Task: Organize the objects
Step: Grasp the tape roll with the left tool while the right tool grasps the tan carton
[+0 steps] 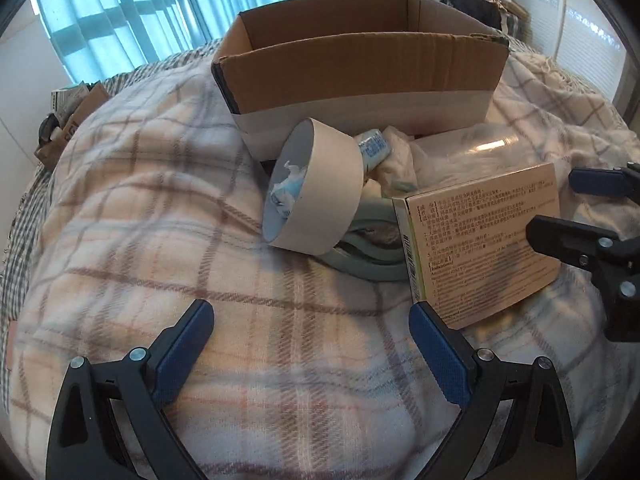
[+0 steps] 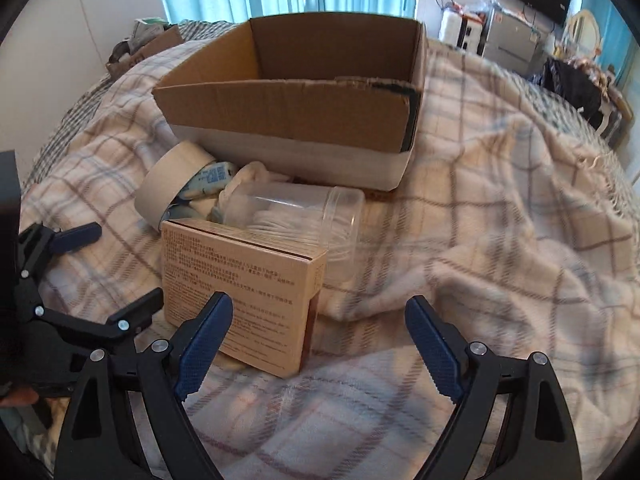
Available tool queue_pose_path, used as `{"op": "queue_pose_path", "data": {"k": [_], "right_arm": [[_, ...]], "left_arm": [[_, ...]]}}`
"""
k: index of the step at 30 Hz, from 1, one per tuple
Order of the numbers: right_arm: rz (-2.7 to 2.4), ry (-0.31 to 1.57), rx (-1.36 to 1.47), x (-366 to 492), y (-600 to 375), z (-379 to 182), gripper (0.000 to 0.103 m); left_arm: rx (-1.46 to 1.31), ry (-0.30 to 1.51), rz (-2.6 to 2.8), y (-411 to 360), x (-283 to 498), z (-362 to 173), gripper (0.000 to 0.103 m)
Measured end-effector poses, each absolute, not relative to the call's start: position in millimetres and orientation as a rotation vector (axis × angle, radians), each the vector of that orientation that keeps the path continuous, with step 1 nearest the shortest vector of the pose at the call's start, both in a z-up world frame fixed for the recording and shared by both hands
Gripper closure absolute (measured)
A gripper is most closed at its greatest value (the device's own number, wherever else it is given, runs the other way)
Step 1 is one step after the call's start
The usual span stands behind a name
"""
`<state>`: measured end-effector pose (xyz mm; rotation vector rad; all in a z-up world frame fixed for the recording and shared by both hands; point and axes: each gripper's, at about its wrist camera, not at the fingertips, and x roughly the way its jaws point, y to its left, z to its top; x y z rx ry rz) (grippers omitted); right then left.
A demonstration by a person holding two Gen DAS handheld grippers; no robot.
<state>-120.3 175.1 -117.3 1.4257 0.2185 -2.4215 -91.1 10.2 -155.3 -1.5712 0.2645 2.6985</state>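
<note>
You've got the bed (image 2: 500, 220) spread out ahead, and the open box (image 2: 304, 120) sits on it, waiting to be filled. Just in front lie the jar (image 2: 304, 224) on its side, the carton (image 2: 240, 280) and the tape (image 1: 320, 188), all bunched together. I'd take the carton first: square up on its narrow sides, lift clear, don't drag the jar. Your left claw (image 1: 312, 344) is spread wide, holding nothing. Your right claw (image 2: 320, 344) is equally wide, one finger just over the carton, gripping nothing.

Right gripper (image 2: 318, 344) open over plaid blanket (image 2: 500, 240); printed carton (image 2: 240, 288) before clear jar (image 2: 304, 220), tape roll (image 2: 168, 188), cardboard box (image 2: 288, 116).
</note>
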Motion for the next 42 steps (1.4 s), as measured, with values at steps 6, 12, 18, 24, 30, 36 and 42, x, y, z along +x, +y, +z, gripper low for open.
{"op": "queue_pose_path", "data": {"k": [6, 12, 18, 24, 30, 36, 42], "right_arm": [[-2.402, 0.217, 1.454, -121.4, 174.8, -120.3, 0.015], [-2.390, 0.210, 1.469, -124.6, 171.6, -121.8, 0.015], [-2.337, 0.182, 1.477, -129.2, 161.9, -127.0, 0.015], [-2.228, 0.106, 1.447, -127.1, 153.9, -129.7, 0.040], [-2.246, 0.041, 1.312, -106.8, 159.0, -103.7, 0.066], [-2.377, 0.038, 1.161, -75.0, 180.7, -54.0, 0.070], [-2.637, 0.324, 1.133, -55.7, 200.4, -16.6, 0.070]], "left_arm": [[-1.481, 0.113, 2.691, 1.8, -79.7, -138.8, 0.003], [-1.582, 0.242, 2.659, 15.0, -98.2, -166.7, 0.002], [-1.618, 0.223, 2.643, 11.0, -102.5, -175.8, 0.002], [-1.588, 0.142, 2.651, 4.1, -97.8, -169.0, 0.003], [-1.534, 0.009, 2.672, -7.4, -88.4, -152.0, 0.005], [-1.460, -0.067, 2.721, -19.5, -85.2, -130.0, 0.006], [-1.437, -0.001, 2.739, -13.5, -110.8, -129.4, 0.024]]}}
